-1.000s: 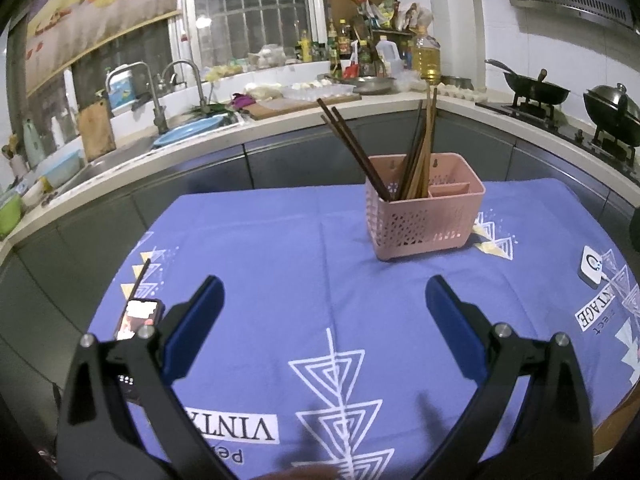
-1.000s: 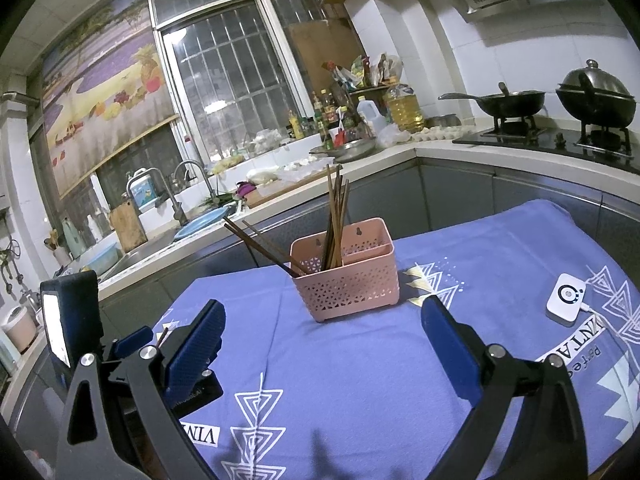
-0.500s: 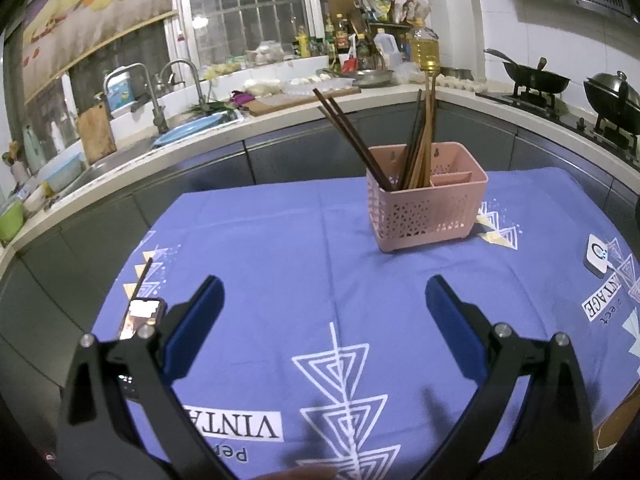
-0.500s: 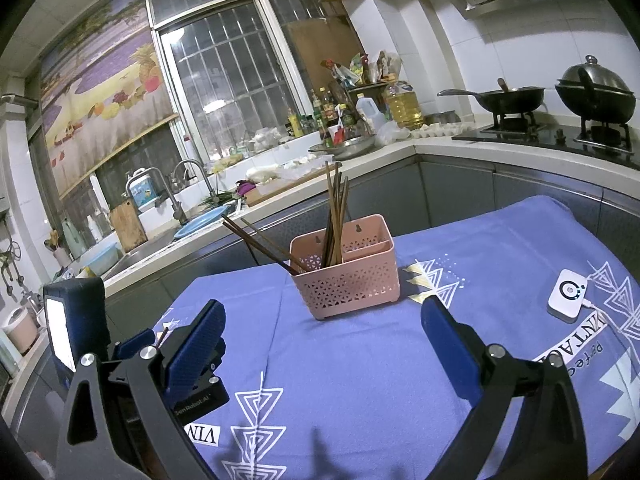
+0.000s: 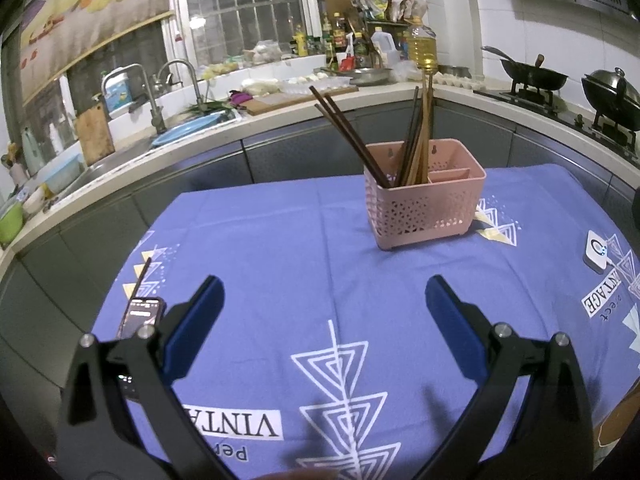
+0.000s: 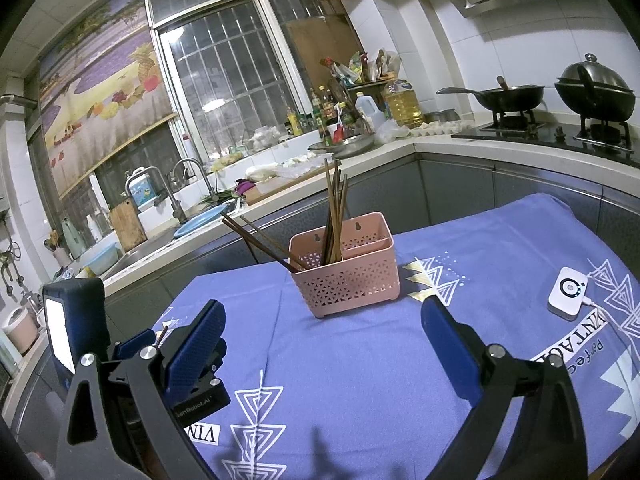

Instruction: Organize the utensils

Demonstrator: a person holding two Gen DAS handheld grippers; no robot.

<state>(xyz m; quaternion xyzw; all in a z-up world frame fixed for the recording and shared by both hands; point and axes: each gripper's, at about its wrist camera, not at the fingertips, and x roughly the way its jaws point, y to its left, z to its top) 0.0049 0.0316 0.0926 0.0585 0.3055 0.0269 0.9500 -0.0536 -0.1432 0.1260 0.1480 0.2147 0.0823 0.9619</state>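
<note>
Both the left claw and the right claw hang spread apart and empty above the surface. The chopsticks stand in the pink holder, so sorting looks nearly finished. One loose chopstick beside the phone probably calls for the left claw next.

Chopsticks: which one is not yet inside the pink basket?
The single dark chopstick lying flat on the blue tablecloth beside the phone; all the other chopsticks stand in the pink basket.

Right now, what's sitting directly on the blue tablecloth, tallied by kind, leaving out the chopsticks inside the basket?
pink utensil basket: 1
loose chopstick: 1
smartphone: 1
white square gadget: 1
Total: 4
</note>
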